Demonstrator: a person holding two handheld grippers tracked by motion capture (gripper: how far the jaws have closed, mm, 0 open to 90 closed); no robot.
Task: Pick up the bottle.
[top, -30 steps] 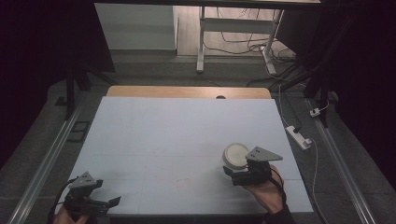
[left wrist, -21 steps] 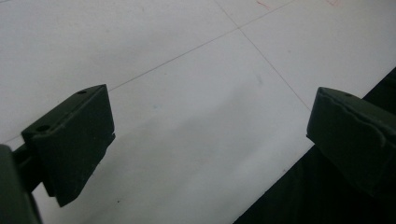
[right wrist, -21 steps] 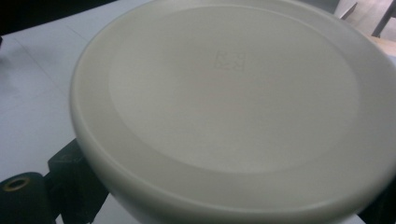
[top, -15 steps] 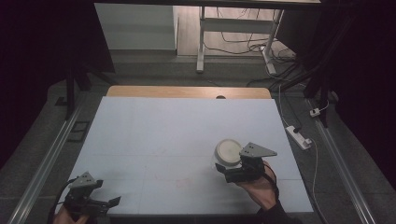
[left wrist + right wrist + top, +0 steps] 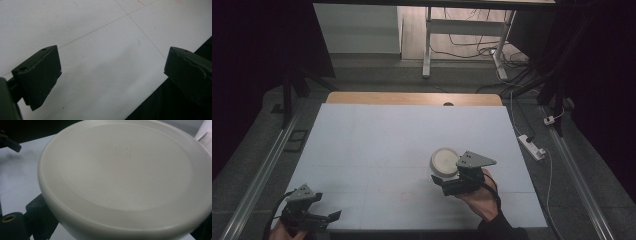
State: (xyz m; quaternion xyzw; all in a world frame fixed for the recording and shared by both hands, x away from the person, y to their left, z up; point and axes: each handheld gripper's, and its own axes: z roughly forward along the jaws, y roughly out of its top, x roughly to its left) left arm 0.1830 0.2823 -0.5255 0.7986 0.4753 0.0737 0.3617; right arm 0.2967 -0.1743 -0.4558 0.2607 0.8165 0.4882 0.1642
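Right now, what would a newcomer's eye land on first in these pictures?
The round white dish, held at the right hand-held gripper right of centre on the pale table sheet; in the right gripper view it looms close. Next, the left hand-held gripper at the near left corner, jaws wide apart over bare sheet.

Smooth matt white plastic lid [image 5: 120, 177]; matt pale table [image 5: 377, 145].

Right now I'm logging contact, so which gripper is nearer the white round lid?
Right. The right gripper has the white round lid between its jaws; the left gripper sits open at the table's near-left corner, far off.
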